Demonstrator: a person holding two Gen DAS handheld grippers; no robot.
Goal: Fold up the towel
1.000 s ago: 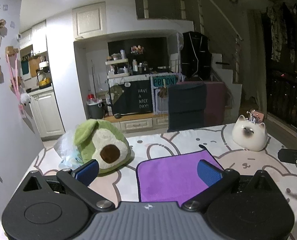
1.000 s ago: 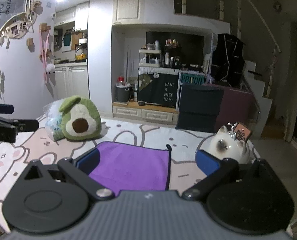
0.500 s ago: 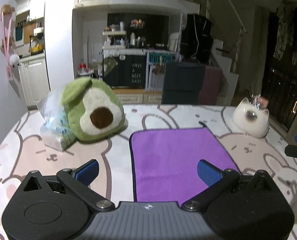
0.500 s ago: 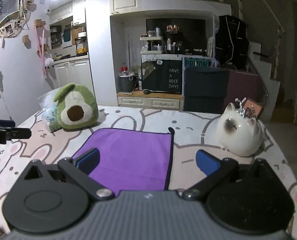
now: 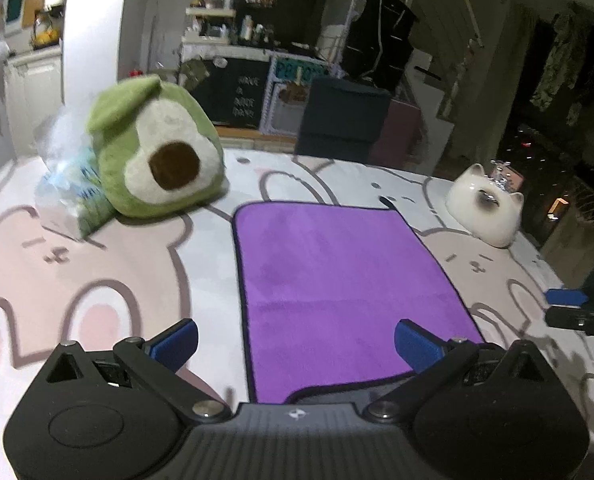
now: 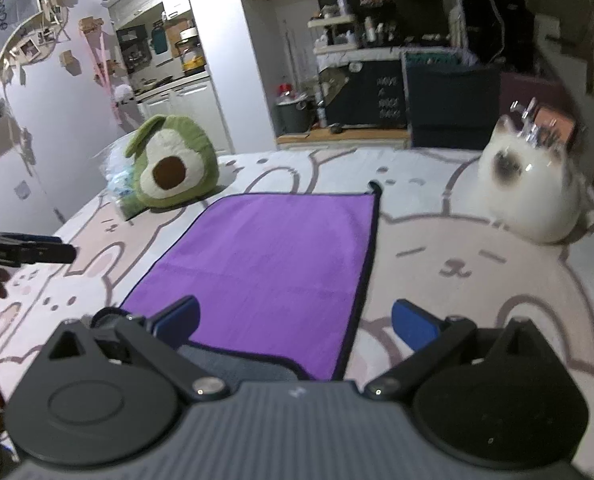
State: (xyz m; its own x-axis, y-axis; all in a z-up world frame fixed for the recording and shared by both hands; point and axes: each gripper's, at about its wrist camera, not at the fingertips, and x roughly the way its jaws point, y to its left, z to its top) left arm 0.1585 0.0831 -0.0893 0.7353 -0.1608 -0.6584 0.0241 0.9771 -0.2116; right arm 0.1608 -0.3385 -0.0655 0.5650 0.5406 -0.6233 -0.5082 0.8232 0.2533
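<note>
A purple towel [image 5: 337,280] with a dark hem lies flat and spread out on the table; it also shows in the right wrist view [image 6: 273,264]. My left gripper [image 5: 297,346] is open and empty, above the towel's near left corner. My right gripper [image 6: 295,326] is open and empty, above the towel's near right corner. Each gripper's fingers show at the edge of the other view: the right one [image 5: 569,308] and the left one [image 6: 29,252].
The table wears a cloth with pink rabbit drawings [image 5: 77,280]. A green avocado plush [image 5: 157,152] and a plastic bag [image 5: 65,184] lie at the far left. A white cat-shaped holder [image 5: 485,208] stands at the far right.
Both grippers have tilted down and come closer over the towel's near edge. The towel has not moved.
</note>
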